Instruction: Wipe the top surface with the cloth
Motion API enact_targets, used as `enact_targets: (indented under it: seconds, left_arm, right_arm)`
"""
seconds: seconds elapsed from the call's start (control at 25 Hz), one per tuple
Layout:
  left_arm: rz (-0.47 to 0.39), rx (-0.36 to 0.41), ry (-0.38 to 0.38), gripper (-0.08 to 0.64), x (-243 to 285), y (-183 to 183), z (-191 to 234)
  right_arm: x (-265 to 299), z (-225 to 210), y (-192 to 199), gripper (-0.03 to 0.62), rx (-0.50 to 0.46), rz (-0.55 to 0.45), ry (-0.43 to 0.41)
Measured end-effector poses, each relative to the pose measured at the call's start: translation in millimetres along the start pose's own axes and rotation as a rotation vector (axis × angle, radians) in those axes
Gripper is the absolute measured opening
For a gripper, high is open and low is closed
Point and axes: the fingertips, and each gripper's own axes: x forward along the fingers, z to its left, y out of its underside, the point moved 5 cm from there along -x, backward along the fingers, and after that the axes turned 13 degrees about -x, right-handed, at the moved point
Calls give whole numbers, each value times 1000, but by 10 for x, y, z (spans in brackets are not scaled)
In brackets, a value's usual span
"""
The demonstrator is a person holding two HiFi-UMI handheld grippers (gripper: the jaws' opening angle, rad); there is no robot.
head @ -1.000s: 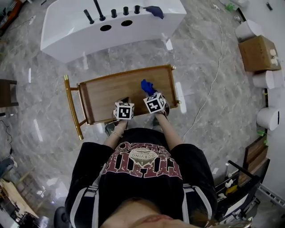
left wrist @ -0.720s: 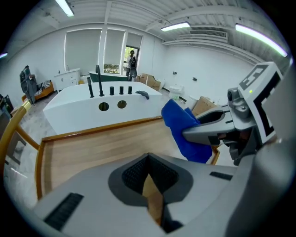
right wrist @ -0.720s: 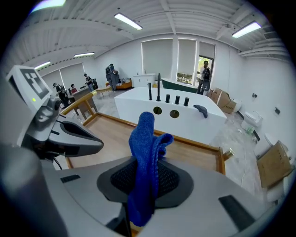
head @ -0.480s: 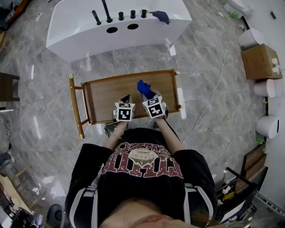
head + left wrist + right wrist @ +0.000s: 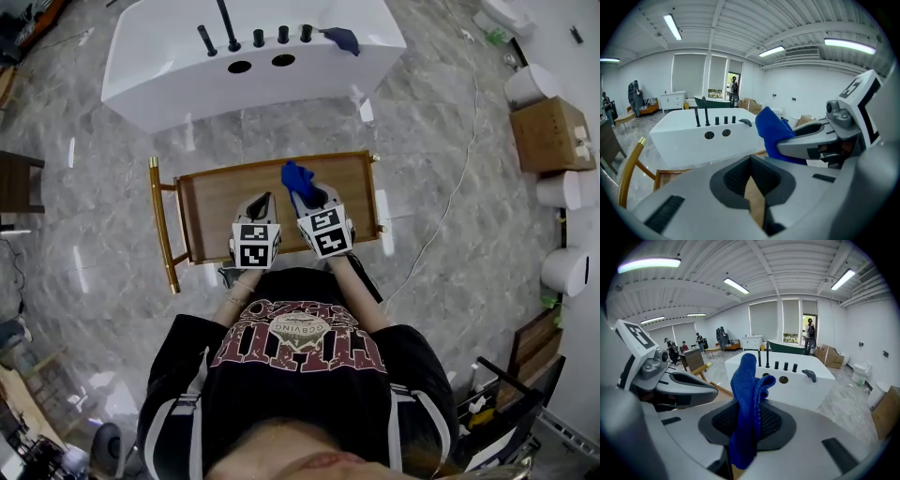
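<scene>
The wooden top (image 5: 223, 195) of a gold-framed cart stands just in front of me. My right gripper (image 5: 305, 195) is shut on a blue cloth (image 5: 296, 176), which sticks up out of its jaws above the top's middle; in the right gripper view the cloth (image 5: 747, 394) hangs folded between the pads of that gripper (image 5: 747, 425). Beside it on the left, my left gripper (image 5: 262, 202) is held over the top with nothing in it. In its own view the left gripper (image 5: 751, 174) has its jaws together, with a thin strip of wood showing through, and the cloth (image 5: 769, 129) lies to its right.
The cart's gold handle (image 5: 158, 227) is on the left side. Beyond the cart stands a white bathtub (image 5: 253, 66) with black fittings and a dark blue rag (image 5: 342, 37) on its rim. A cable (image 5: 452, 173) crosses the floor on the right, near a cardboard box (image 5: 550, 133).
Both grippers have come up toward the head camera and shifted slightly left. The cloth has risen with the right gripper and now stands higher over the top.
</scene>
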Motion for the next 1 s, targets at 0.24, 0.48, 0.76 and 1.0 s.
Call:
enact_targets:
  seconds: [0.24, 0.48, 0.76, 1.0]
  left_arm:
    - [-108, 7, 23, 49, -230, -331, -103]
    - [-221, 54, 30, 49, -423, -650, -213]
    - [-346, 96, 51, 49, -709, -1046, -373]
    - [-397, 99, 78, 49, -818, -1190, -473]
  right_arm:
    - [-151, -45, -354, 95, -36, -84, 28]
    - [-360, -78, -694, 97, -60, -161, 39]
    - [-645, -97, -1072, 95, -95, -264, 65]
    - [-777, -133, -1214, 97, -103, -331, 87]
